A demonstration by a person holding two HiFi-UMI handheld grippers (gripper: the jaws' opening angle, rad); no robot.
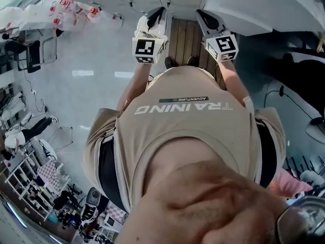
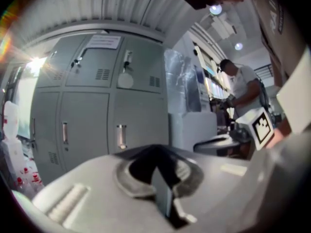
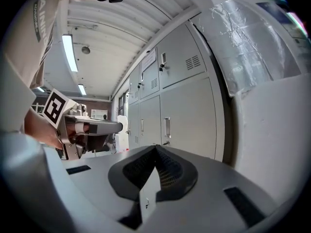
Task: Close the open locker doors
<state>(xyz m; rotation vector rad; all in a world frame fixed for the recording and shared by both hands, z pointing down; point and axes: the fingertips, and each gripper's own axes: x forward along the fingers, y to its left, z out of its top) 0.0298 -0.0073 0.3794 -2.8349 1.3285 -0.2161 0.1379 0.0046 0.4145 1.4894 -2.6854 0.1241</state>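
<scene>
In the left gripper view a bank of grey lockers [image 2: 97, 106] stands ahead, and every door I can see lies flush. The same lockers [image 3: 184, 96] run along the right of the right gripper view, also flush. My left gripper [image 2: 155, 149] is shut with nothing in it, as is my right gripper [image 3: 155, 148]. Seen from the head view, the left gripper [image 1: 158, 11] and right gripper [image 1: 205, 15] are held side by side in front of my chest, apart from the lockers.
A plastic-wrapped white unit [image 2: 182, 81] stands right of the lockers. A person in a white shirt [image 2: 240, 89] works further back. Red-and-white bottles [image 2: 9, 125] sit at the far left. A white surface [image 1: 264, 6] lies by my right gripper, and a wooden floor strip [image 1: 185, 37] lies beneath.
</scene>
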